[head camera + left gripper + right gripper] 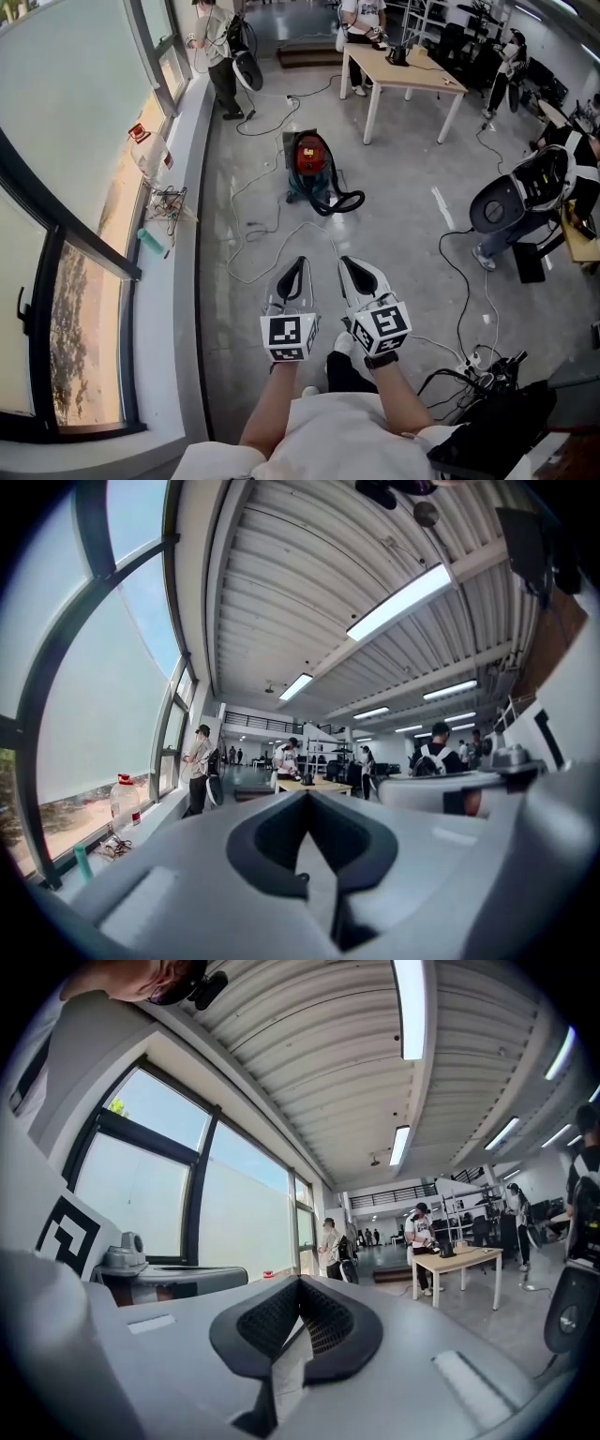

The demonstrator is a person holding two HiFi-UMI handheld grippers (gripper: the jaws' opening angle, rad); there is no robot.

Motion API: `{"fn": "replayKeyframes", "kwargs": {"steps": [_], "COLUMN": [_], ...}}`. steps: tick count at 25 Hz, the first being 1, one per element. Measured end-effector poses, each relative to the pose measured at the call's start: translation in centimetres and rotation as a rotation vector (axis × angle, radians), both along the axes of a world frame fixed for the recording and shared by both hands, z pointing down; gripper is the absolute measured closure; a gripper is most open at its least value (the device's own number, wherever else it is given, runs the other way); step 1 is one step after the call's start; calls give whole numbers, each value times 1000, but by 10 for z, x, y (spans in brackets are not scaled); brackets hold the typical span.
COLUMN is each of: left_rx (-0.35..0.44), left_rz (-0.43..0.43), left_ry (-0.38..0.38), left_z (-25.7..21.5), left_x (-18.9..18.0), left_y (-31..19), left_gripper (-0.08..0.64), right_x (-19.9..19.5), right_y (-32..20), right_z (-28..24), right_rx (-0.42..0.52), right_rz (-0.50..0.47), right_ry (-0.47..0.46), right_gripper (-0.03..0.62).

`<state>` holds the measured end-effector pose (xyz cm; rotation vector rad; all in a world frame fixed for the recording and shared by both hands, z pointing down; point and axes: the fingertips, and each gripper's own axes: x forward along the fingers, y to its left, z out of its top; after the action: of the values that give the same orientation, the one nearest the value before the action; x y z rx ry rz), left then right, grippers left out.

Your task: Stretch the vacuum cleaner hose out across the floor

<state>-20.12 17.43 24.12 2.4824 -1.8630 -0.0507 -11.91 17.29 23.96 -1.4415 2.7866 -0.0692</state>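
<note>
Ahead on the grey floor (398, 234), well apart from both claws, the black hose (339, 202) lies looped against the red vacuum cleaner (312, 156) — probably light, ribbed and springy, best gripped near its free end. The left claw (300, 266) and right claw (349, 266) are closed — empty.

There is one vacuum (310, 157) with one hose (343, 201). Two grippers show, the left gripper (300, 265) and the right gripper (348, 265). Each carries one marker cube, so two in all: the left cube (289, 337) and the right cube (380, 328). One table (424, 77) stands at the back. Three people stand there: a person (216, 47) by the window, a second person (362, 17) at the table and a third person (512, 54) at far right. The sill (173, 309) holds one bottle (152, 155) and one teal tube (151, 241). Several cables (246, 278) lie on the floor, too tangled to count.
</note>
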Motion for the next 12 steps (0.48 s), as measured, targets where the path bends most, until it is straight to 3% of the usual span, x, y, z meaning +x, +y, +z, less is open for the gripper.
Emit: {"fn": "replayKeyframes", "kwargs": {"steps": [5,8,12], "left_rx": [33,57,61], "left_rz": [-14,-20,45], "left_ry": [-27,-45,-63], "left_z": [-27,-40,-35], "left_x": [20,53,99], "left_y": [-100,-143,-181], "left_gripper": [558,559,560], "right_x": [20,58,116], "right_y": [-100,-143,-191], "right_z": [-33,-49,-34], "right_rx": [69,108,65], "right_rz": [-25,-20,59], "right_ry": [-58,-50,-76], "right_gripper": [594,594,594]}}
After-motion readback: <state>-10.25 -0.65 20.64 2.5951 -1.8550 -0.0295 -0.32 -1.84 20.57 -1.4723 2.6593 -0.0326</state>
